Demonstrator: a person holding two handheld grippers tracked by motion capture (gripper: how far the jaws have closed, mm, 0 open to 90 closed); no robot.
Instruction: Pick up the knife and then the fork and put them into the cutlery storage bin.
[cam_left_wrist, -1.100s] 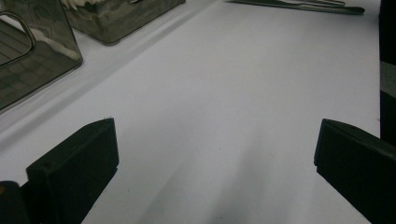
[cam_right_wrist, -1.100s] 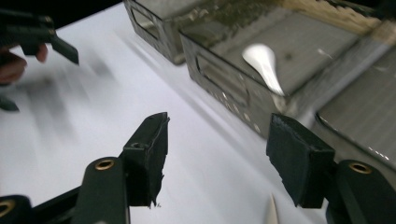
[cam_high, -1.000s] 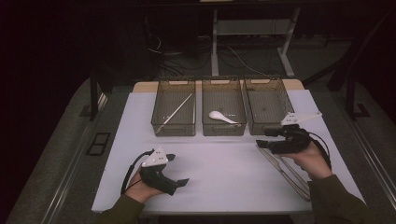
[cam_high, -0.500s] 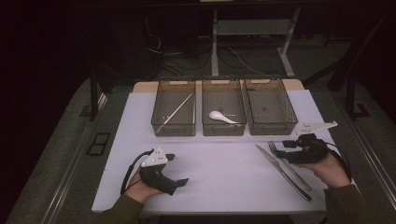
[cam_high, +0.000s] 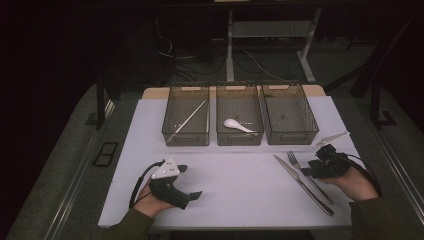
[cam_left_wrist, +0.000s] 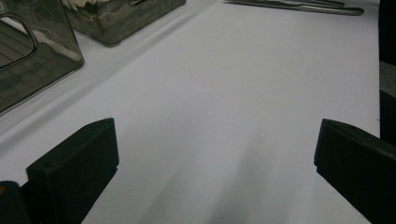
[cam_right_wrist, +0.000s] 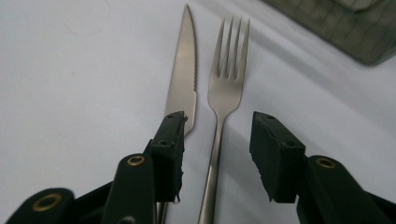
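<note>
Currently we note right gripper (cam_right_wrist: 217, 140) low over fork (cam_right_wrist: 224, 93), jaws just closing, part open, straddling handle, pads not yet touching. Fork's long axis runs ahead, beside knife (cam_right_wrist: 183, 79). Left gripper (cam_high: 192, 196) wide open, idle, well apart.

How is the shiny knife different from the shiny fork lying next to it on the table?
The silver metal knife ends in one flat pointed blade with a toothed edge, while the silver metal fork ends in four thin prongs. The fork's thin handle runs between the jaws of the right gripper; the knife passes under the left-hand jaw. In the high view the knife lies left of the fork. Both lie flat, side by side, tips pointing the same way.
</note>
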